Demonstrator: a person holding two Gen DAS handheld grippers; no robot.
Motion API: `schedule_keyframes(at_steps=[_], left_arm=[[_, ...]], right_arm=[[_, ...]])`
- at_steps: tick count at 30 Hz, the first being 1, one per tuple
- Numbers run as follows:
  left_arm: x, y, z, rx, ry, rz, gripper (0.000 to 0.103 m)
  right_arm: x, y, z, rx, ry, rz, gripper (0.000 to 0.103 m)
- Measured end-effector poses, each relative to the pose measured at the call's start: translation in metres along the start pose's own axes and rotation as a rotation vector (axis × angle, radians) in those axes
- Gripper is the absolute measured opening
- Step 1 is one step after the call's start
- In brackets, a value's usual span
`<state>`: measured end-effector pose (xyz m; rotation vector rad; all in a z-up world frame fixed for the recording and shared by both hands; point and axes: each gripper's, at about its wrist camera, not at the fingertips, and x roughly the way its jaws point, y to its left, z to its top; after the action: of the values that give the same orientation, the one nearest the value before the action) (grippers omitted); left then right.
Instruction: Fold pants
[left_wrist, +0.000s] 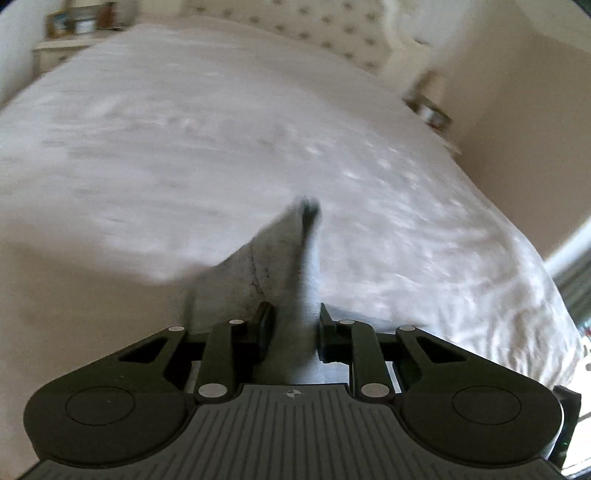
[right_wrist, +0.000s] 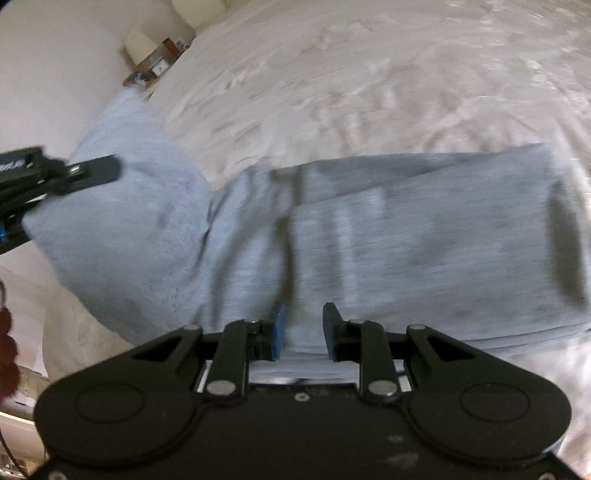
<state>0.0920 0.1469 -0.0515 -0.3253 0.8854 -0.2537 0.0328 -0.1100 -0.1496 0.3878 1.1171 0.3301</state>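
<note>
Because both pictures are smeared with blur, fine detail on the grey pants (right_wrist: 388, 236) is hard to read — seams and edges run into streaks. From the right wrist, the pants lie across the white bedspread (right_wrist: 369, 74), one folded stretch reaching toward 3 o'clock, where its end is cut off by the frame edge, and a raised lobe toward 9 o'clock. The right gripper (right_wrist: 303, 330) is clamped on a fold of that cloth at 6 o'clock, grey fabric filling the gap between its blue-faced pads. At 9 o'clock the left gripper (right_wrist: 96, 170) enters, its finger against the lifted lobe; its tip there is too blurred to judge.

The left wrist view settles it: the left gripper (left_wrist: 294, 325) pinches a narrow ridge of pants (left_wrist: 258, 266) rising toward the centre, the rest of the garment hidden below. Only this view shows the tufted headboard (left_wrist: 295, 26) at 12 o'clock and a nightstand (left_wrist: 55, 51) at 10 o'clock — its clutter is unreadable.
</note>
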Motion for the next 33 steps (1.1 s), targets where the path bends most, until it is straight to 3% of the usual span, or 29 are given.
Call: schedule_keyframes(at_steps=[2, 5, 11, 16, 19, 21, 22, 26, 33], left_arm=[[0.035, -0.031, -0.01, 0.007, 0.039, -0.054, 0.018], [0.08, -0.078, -0.026, 0.078, 0.085, -0.02, 0.018], [0.083, -0.108, -0.053, 0.131, 0.1, 0.041, 0.018], [0.07, -0.084, -0.081, 0.126, 0.162, 0.144, 0.018], [0.062, -0.062, -0.097, 0.072, 0.204, 0.188, 0.018], [0.062, -0.054, -0.1, 0.048, 0.226, 0.208, 0.018], [0.063, -0.048, -0.102, 0.037, 0.236, 0.215, 0.018], [0.065, -0.035, -0.103, 0.024, 0.283, 0.219, 0.018], [0.047, -0.025, -0.104, 0.046, 0.276, 0.188, 0.018]], right_arm=[[-0.01, -0.027, 0.006, 0.003, 0.001, -0.003, 0.026], [-0.019, -0.058, 0.012, -0.003, 0.008, -0.02, 0.026], [-0.035, -0.103, 0.033, -0.028, 0.003, -0.011, 0.032], [-0.027, -0.105, 0.051, -0.048, 0.006, 0.027, 0.044], [-0.012, -0.094, 0.066, -0.067, 0.018, 0.072, 0.054], [-0.002, -0.087, 0.072, -0.073, 0.044, 0.115, 0.068], [0.006, -0.083, 0.075, -0.072, 0.061, 0.133, 0.07], [0.04, -0.073, 0.077, -0.069, 0.114, 0.134, 0.074], [0.075, -0.068, 0.072, -0.012, 0.185, 0.142, 0.084]])
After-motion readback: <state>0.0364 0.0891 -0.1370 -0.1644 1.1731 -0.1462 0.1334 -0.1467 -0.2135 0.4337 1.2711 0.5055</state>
